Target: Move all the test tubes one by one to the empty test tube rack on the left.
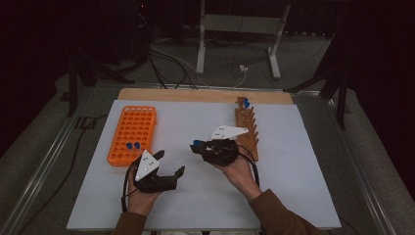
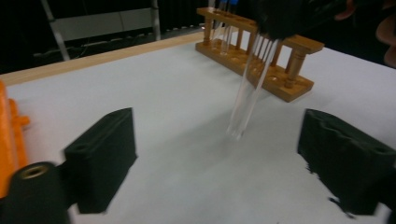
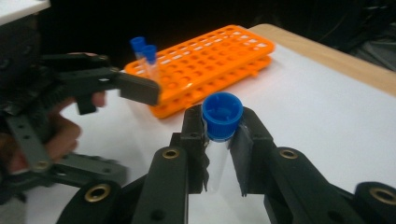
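Mid-transfer: the right claw [image 3: 219,140] grips a blue-capped test tube [image 3: 218,122] above the counter [image 1: 293,196] centre. The left claw [image 1: 169,164] gapes empty. Next, likely carry toward the orange rack [image 1: 132,134] at ten o'clock.

We see the tube [image 2: 247,98] blurred at upper middle, its top hidden behind the dark right gripper [image 2: 299,18].
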Action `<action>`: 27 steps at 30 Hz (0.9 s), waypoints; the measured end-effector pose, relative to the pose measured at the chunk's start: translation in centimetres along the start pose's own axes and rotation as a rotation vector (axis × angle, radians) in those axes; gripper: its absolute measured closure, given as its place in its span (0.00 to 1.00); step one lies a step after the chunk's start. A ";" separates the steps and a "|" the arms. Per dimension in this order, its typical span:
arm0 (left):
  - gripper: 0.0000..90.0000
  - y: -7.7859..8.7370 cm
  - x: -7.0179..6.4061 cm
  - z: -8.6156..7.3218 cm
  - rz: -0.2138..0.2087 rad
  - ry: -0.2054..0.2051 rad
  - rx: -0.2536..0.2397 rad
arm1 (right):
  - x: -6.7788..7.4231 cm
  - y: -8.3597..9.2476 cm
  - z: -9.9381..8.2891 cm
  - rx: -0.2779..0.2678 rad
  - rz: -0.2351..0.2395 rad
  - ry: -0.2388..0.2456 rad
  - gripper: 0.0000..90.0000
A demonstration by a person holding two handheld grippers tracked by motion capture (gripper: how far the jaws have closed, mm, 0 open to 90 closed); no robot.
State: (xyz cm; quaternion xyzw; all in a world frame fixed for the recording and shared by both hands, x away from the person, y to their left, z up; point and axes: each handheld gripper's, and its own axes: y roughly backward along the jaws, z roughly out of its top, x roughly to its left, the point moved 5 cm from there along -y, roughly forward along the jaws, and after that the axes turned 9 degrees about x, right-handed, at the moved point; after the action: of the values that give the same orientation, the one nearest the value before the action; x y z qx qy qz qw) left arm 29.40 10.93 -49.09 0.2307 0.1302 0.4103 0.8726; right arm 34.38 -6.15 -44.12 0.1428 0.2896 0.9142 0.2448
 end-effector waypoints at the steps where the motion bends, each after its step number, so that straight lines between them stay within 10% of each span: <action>1: 0.19 -0.1 -0.1 0.1 -0.004 -0.002 0.000 | 0.3 -0.2 0.0 0.004 0.008 -0.001 0.84; 16: 0.74 -0.7 -1.7 0.4 -0.019 -0.068 0.015 | 2.9 -2.0 0.1 0.035 0.086 0.031 0.84; 27: 0.87 -0.6 -1.7 0.3 -0.044 -0.063 0.017 | 3.2 -2.0 0.0 0.042 0.102 0.037 0.83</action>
State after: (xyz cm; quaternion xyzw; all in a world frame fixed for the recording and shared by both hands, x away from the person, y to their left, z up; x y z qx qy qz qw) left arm 28.89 9.19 -49.08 0.2480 0.1113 0.3823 0.8832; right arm 32.45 -3.05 -44.97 0.1458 0.3054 0.9218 0.1893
